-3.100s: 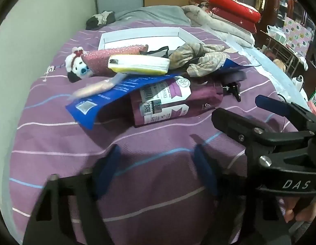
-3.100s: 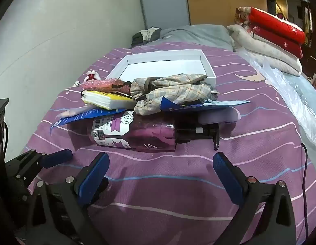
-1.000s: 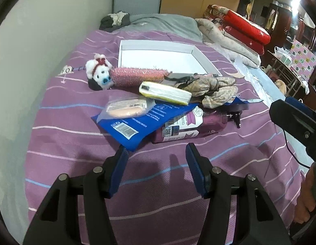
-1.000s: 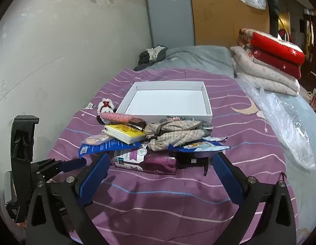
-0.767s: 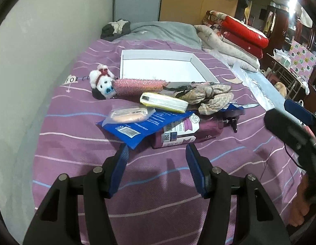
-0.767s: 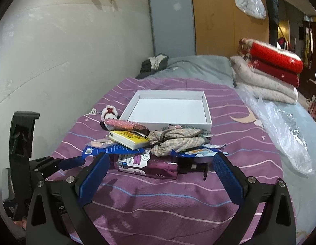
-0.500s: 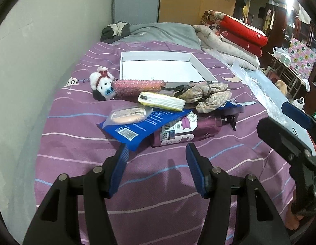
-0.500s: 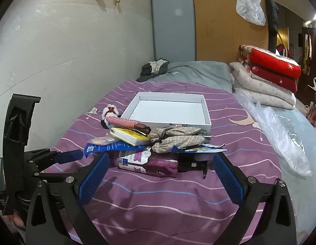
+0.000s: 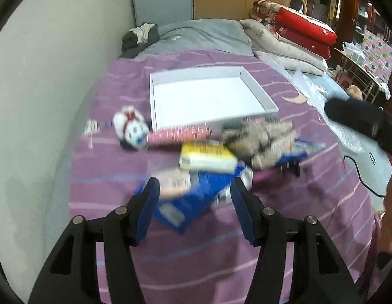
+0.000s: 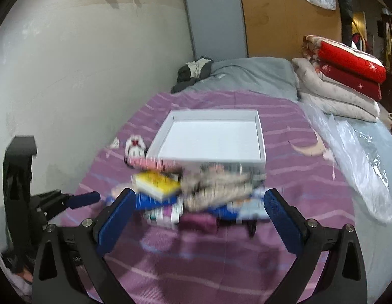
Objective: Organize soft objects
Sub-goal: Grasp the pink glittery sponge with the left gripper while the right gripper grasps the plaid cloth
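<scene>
Showing blurred labels unreadable on purple bottle (image 10: 196, 219), blue pouch (image 9: 196, 197)

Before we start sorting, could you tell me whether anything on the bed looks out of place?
Yes: everything sits in one overlapping heap in front of the white tray, which holds nothing. The yellow packet and crumpled cloth lie on top of a purple bottle on its side.

White box (image 10: 261, 149) on a purple striped bedspread (image 10: 221, 258); the blurred cloth (image 10: 216, 187) looks beige plaid.

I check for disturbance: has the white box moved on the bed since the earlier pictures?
No. The white box lies beside the plush dog as before; only the cameras moved.
</scene>
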A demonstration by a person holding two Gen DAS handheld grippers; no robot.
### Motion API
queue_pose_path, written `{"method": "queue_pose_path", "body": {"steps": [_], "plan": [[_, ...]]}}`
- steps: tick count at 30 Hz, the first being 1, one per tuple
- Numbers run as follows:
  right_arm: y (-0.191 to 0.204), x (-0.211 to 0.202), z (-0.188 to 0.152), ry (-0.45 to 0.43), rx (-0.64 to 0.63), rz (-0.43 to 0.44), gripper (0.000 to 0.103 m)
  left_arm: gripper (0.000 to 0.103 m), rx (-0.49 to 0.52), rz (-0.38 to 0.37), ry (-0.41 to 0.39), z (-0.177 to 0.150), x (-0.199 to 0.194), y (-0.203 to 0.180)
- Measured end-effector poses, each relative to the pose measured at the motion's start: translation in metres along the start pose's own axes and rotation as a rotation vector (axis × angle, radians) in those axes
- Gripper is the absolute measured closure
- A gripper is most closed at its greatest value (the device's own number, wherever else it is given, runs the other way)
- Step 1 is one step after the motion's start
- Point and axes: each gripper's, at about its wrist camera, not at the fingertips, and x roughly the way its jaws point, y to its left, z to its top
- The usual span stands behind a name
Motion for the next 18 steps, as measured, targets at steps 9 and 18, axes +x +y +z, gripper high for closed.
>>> {"method": "queue_pose_path", "body": {"steps": [9,18], "plan": [[-0.027,0.035,0.125,0.193,0.258,0.038,0.001,0.043,-0.063,-0.009,0.137,0.103,0.021,0.001],[-0.075,0.072,0.125,0.216,0.609,0.149,0.014,0.044,-0.268,-0.090,0.318,0.131,0.066,0.015]]}}
